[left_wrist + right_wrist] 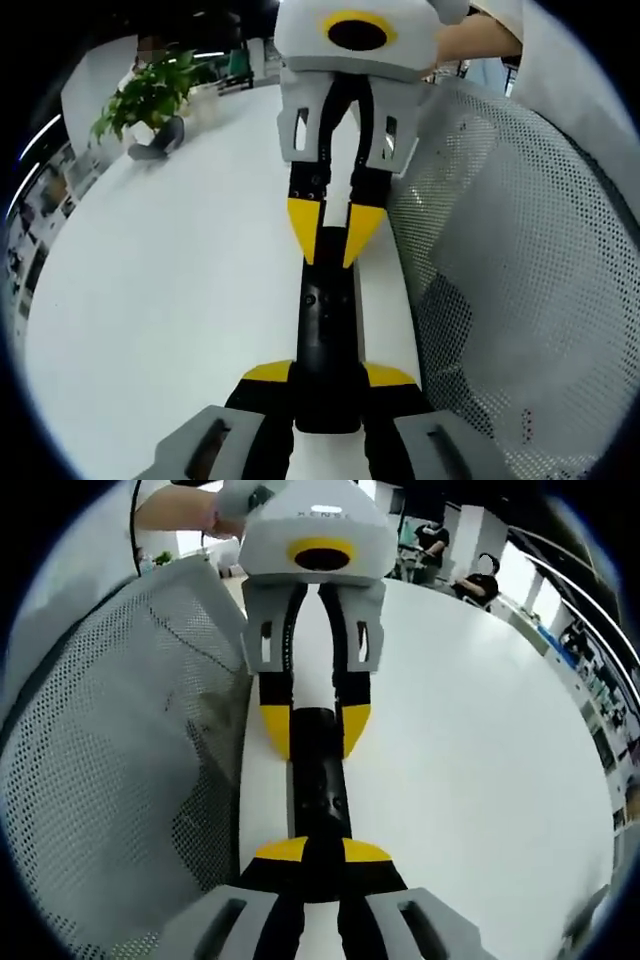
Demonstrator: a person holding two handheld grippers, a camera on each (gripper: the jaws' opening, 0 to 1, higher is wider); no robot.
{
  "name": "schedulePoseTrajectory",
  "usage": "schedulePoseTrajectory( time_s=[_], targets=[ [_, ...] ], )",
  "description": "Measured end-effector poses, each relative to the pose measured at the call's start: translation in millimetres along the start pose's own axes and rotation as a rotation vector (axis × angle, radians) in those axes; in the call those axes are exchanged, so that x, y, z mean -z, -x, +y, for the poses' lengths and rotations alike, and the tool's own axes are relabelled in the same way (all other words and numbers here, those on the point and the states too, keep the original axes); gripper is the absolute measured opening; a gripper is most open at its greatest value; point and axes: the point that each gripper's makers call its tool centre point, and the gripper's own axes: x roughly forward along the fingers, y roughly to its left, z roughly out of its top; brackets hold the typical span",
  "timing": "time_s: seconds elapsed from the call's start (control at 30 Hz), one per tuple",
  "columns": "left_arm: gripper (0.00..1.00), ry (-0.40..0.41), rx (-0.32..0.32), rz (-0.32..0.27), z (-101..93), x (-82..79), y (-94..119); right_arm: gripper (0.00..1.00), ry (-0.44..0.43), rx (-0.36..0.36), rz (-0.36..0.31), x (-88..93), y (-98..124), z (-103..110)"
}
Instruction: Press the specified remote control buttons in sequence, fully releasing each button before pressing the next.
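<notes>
My left gripper [328,385]: nearest in the left gripper view, its 2 yellow-tipped jaws closed on the near end of the black remote [326,330], 1 jaw on each long side; I judge this is to hold it steady

Remote: long and dark, lying flat along the white table [170,300] close to its edge, its buttons too dim to tell apart; it runs straight away from my left gripper toward the other one

My right gripper [320,865]: in the right gripper view its jaws close on the opposite end of the remote [318,780], so the remote spans between my 2 tools, pinned at both ends

Far end, left gripper view: the right gripper [335,235] comes in from the top, yellow tips pointing back at me and clasping the remote's far end

Far end, right gripper view: the left gripper [315,730] mirrors this

Why held so: with both tools gripping the sides, no jaw rests on a button; I judge 1 tool must let go before any press

Beside the remote: a grey mesh chair back [500,280] just off the table edge

Further off: a potted plant [150,100] at the table's far side, well apart from the remote
</notes>
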Motion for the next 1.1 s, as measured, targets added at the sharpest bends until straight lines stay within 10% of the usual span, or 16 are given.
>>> schedulePoseTrajectory(
  time_s=[0.27,0.6,0.97,1.1],
  targets=[
    [0.24,-0.001,0.0,-0.002,0.1,0.2,-0.1,0.07,0.01,-0.066,0.146,0.2,-3.1,-1.1],
    [0.24,0.003,-0.001,-0.018,0.2,0.0,0.1,0.08,-0.078,-0.001,-0.203,1.9,2.4,-2.1],
    [0.24,0.003,0.0,-0.023,0.1,-0.2,0.2,0.08,0.13,-0.058,-0.088,-3.5,-2.1,1.7],
    [0.24,0.005,-0.001,-0.024,0.0,-0.3,0.3,0.07,0.026,-0.091,0.025,-3.6,-2.5,0.0]
  ],
)
